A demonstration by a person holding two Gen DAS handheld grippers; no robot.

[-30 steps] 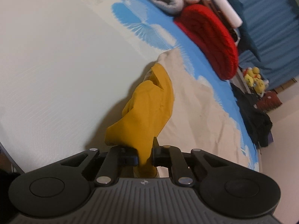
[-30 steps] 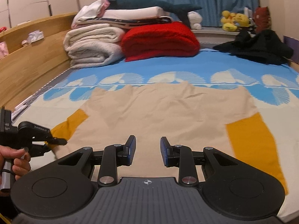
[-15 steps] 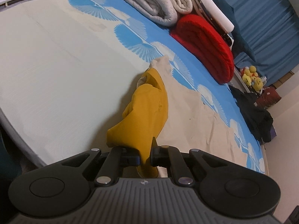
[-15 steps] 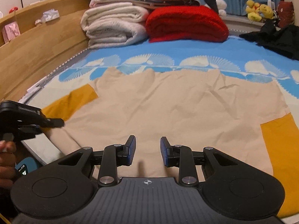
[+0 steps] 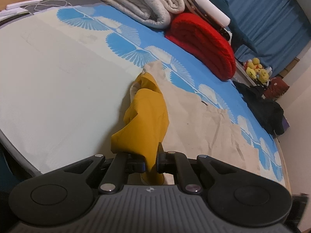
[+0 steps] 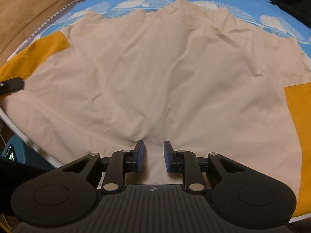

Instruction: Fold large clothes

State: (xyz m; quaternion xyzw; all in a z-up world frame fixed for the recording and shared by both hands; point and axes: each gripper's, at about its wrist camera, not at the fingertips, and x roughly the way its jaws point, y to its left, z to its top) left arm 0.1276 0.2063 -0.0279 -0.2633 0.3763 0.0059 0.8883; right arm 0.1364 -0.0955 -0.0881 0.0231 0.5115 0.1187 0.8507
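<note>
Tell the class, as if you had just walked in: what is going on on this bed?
A person is folding a large beige shirt with mustard-yellow sleeves, spread flat on a bed. The left tongs are shut on the yellow sleeve, lifted off the sheet. The right tongs point down at the shirt's near hem; their jaws have just been closing, with beige cloth bunching between them, not yet clearly pinched. Folded blankets sit beyond.

The right yellow sleeve [image 6: 299,128] runs past the picture's edge.
</note>
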